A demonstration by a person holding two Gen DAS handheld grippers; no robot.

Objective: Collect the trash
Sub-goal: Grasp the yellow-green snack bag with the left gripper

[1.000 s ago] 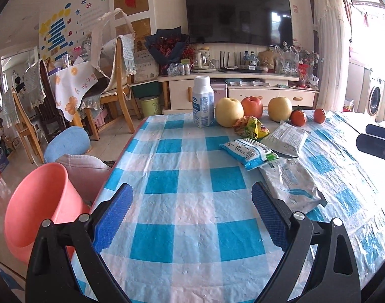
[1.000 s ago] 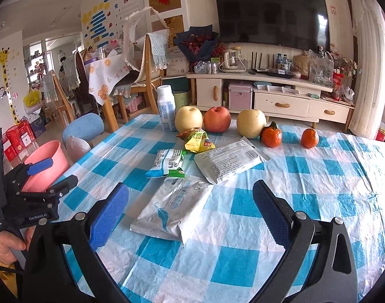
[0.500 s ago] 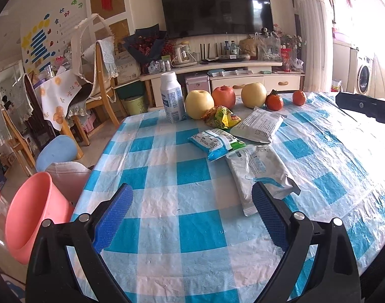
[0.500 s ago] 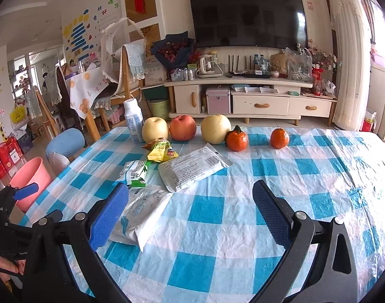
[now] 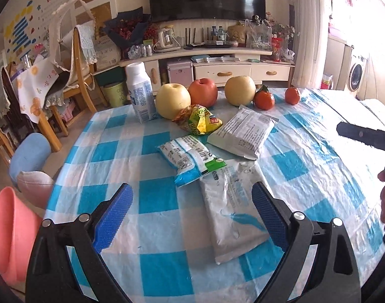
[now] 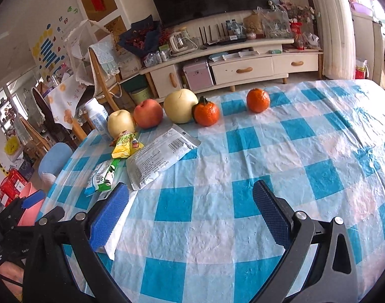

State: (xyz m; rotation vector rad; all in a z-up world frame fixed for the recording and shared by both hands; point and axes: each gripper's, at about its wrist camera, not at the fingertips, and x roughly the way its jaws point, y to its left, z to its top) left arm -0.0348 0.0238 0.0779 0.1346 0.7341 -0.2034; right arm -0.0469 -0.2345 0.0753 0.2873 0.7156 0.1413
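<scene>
Your left hand-held gripper [image 5: 190,212] hangs over the near edge of the desk [image 5: 164,265] with its blue pads [image 5: 114,217] spread wide apart and nothing between them. The trash lies ahead of it. A large white wrapper [image 5: 230,212] rests flat at about 1 o'clock from the gripper, its near end just beside the right-hand pad. Overlapping its far end, at 12 o'clock, is a blue-and-green packet [image 5: 190,159]. Farther out at 12 o'clock sits a crumpled yellow snack bag [image 5: 200,122], and at 1 o'clock a grey printed pouch [image 5: 243,132] lies tilted, close beside the yellow bag.

Behind the trash, a row of fruit lines the far edge: a pale apple [image 5: 172,100], a red apple [image 5: 202,92], another pale one [image 5: 239,90] and two oranges [image 5: 264,99], with a white bottle [image 5: 140,92] upright at 11 o'clock. A pink bin [image 5: 8,237] stands off the desk at 9 o'clock.

Your right hand-held gripper [image 6: 190,214] also has its pads parted and empty, held over bare checked cloth. In its view the trash is at 10 to 11 o'clock, and its left-hand pad [image 6: 109,219] hides part of the white wrapper [image 6: 116,234].
</scene>
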